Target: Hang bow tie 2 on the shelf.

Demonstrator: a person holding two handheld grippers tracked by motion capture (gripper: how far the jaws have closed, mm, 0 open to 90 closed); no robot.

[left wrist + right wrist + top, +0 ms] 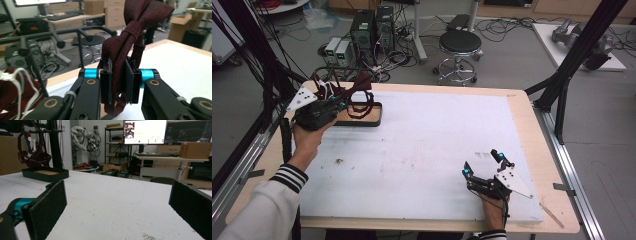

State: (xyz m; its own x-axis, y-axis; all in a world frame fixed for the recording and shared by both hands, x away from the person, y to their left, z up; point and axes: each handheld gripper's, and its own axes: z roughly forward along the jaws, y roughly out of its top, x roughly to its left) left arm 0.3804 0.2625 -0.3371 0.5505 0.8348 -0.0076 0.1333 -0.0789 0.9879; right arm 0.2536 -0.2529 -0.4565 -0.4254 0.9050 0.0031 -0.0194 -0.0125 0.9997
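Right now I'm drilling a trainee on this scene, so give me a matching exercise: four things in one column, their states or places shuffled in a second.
1. left gripper
2. right gripper
3. black tray
4. dark red bow tie

a. low over the white mat, jaws wide open
b. sits at the mat's far left corner
c. shut on fabric
d. lifted above the tray

Pairs: 1-c, 2-a, 3-b, 4-d

i see bow tie [130, 37]: dark red, fine speckle | tray [374, 120]: black rim, tan floor | my grippers' jaws: black, cyan collars | table [422, 145]: white top, pale wood edge | sleeve [287, 177]: white, black stripes
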